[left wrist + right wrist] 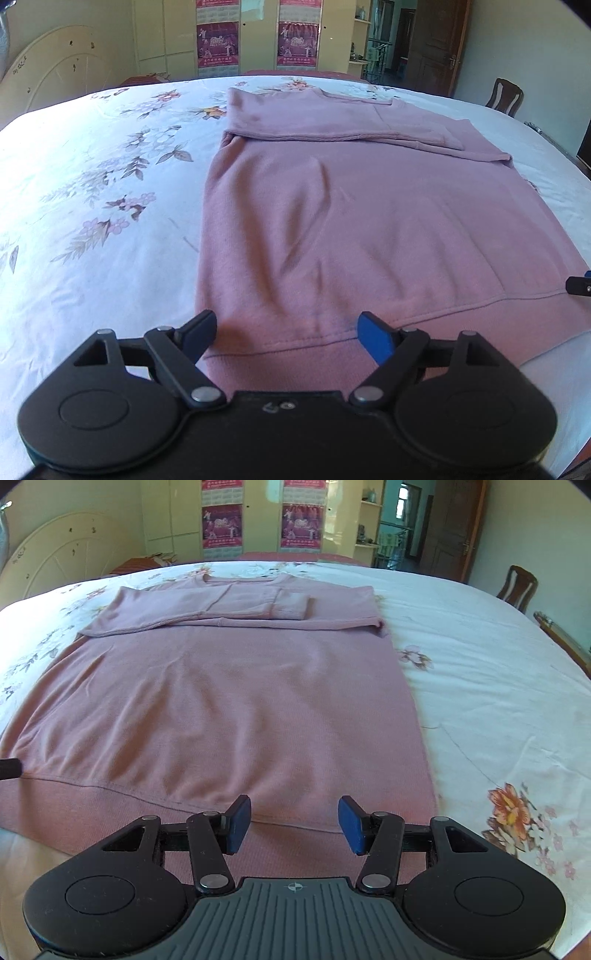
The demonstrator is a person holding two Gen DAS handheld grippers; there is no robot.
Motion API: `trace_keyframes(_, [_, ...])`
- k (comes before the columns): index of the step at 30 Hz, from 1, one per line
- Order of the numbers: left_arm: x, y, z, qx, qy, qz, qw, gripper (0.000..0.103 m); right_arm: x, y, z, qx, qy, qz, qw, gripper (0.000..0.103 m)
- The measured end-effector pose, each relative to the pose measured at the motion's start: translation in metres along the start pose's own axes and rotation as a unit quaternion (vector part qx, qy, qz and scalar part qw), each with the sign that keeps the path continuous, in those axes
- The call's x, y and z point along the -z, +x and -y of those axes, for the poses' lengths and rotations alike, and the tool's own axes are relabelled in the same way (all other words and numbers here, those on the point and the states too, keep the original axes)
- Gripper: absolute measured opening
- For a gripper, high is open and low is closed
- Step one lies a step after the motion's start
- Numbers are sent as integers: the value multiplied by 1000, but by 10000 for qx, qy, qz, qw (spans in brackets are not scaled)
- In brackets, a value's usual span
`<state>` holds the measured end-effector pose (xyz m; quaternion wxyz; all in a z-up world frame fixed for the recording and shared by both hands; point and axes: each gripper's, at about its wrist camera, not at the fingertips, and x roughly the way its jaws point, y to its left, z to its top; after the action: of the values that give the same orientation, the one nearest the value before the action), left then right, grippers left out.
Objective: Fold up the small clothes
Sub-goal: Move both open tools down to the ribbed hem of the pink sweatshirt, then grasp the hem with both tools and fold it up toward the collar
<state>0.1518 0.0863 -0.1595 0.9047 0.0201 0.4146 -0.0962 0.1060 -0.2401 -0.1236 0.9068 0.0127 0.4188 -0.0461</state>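
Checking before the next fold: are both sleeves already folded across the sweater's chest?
Yes: on the pink sweater both sleeves lie folded across the chest.

**Bedroom background, non-task items**

White floral bedsheet point(110, 177) covers the bed, printed with pink and grey blossom sprays; one orange flower print point(511, 806) sits near the right edge in the right wrist view; a cream round headboard point(51, 77) with spoke lines leans at far left against the wall; pale yellow wardrobe point(166, 37) stands along the back wall; two magenta posters point(221, 526) hang on its doors side by side; a brown wooden door point(436, 44) is at far right; a dark wooden chair point(517, 587) stands beside the bed's right side; open shelves near the doorway hold small items, too blurred to tell.
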Motion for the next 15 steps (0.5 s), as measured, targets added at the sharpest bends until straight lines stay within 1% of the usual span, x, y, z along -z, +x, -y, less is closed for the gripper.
trace_keyframes(2, [4, -1, -8, -23, -104, -36, 9999, 83, 2, -1, 9, 144, 91, 1, 9999, 54])
trace_keyframes(3, [6, -1, -12, 30, -211, -115, 9997, 82, 3, -1, 13, 225, 120, -17, 9997, 62])
trace_keyframes(4, [8, -1, -17, 97, -342, -160, 9992, 82, 4, -1, 17, 311, 139, -19, 9994, 74])
trace_keyframes(5, [10, -3, -19, 139, -408, -152, 9990, 82, 6, -2, 21, 383, 147, -10, 9992, 77])
trace_keyframes(9, [16, -7, -22, 334, -553, -158, 9978, 79, 12, 1, 33, 387, 252, -187, 9988, 77])
trace_keyframes(11, [16, -8, -21, 446, -626, -152, 9969, 70, 17, 4, 41, 282, 492, -309, 9979, 77])
trace_keyframes(12, [17, -8, -21, 498, -675, -142, 9964, 60, 19, 5, 45, 179, 691, -339, 9969, 76])
trace_keyframes(13, [17, -8, -21, 557, -726, -134, 9957, 50, 21, 4, 50, 74, 892, -345, 9954, 69])
trace_keyframes(14, [17, -7, -21, 604, -768, -125, 9951, 45, 22, 3, 52, 2, 1037, -354, 9940, 66])
trace_keyframes(15, [17, -7, -22, 650, -812, -123, 9945, 35, 21, 2, 53, -10, 1078, -350, 9936, 62])
